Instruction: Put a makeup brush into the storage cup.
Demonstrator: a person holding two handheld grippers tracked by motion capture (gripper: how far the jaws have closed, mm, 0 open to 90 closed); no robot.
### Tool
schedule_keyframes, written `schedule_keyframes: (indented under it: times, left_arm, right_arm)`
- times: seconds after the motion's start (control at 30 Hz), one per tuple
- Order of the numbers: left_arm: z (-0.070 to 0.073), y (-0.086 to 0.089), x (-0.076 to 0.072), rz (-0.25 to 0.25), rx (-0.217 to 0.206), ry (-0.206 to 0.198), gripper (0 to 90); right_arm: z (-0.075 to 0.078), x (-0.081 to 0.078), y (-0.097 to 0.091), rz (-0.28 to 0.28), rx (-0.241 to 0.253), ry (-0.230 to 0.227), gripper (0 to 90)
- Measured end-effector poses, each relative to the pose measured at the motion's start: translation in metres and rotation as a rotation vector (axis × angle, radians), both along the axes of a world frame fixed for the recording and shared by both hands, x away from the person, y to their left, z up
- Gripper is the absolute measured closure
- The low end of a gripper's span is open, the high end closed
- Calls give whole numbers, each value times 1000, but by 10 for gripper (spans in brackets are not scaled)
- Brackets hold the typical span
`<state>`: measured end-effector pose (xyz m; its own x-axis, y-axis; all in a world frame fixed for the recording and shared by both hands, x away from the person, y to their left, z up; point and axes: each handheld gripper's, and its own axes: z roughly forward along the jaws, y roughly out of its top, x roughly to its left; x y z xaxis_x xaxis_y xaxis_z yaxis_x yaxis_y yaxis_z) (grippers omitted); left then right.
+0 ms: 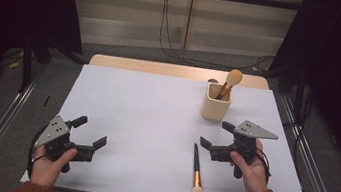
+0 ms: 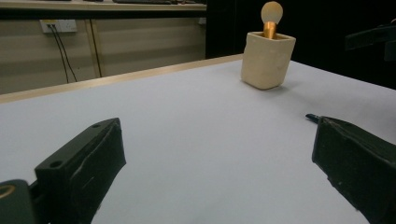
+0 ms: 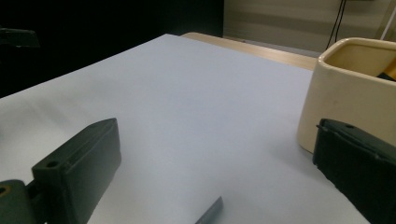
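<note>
Makeup brush (image 1: 196, 171): flat on the counter (image 1: 145, 117), bristle head toward the person, dark handle tip just beside the right claw.
Right claw (image 1: 214, 135): jaws wide, holding nothing, near the cream cup (image 1: 216, 104).
Cup: holds a second brush (image 1: 229, 82) upright.
Left claw (image 1: 89, 131): jaws wide, empty, well apart from the brush.

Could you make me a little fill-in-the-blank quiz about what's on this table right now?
1. One makeup brush stands in the cream ____.
2. The other brush lies flat on the table, nearest the ____ hand-held gripper.
3. The left hand-held gripper has its jaws ____, holding nothing.

Missing words: cup; right; open
</note>
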<state>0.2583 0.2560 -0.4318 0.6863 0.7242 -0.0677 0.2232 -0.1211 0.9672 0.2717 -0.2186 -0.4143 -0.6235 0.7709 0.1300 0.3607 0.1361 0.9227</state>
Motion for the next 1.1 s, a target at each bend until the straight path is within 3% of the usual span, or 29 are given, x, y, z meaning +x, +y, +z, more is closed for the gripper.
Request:
schedule_keyframes:
  times: [0.17, 0.4, 0.57, 0.83, 1.1]
  left_arm:
    - [0, 0, 0, 0, 1, -3, 24]
    - [0, 0, 0, 0, 1, 0, 24]
    - [0, -1, 1, -3, 1, -1, 24]
    - [-1, -1, 1, -4, 2, 1, 24]
    - [-1, -2, 1, -3, 4, 4, 24]
  right_arm:
    - [0, 5, 9, 41, -38, 53, 8]
    - [2, 10, 14, 65, -88, 94, 12]
    - [1, 10, 17, 84, -152, 139, 19]
    - [-3, 12, 18, 122, -207, 253, 37]
    - [-9, 15, 21, 153, -304, 381, 53]
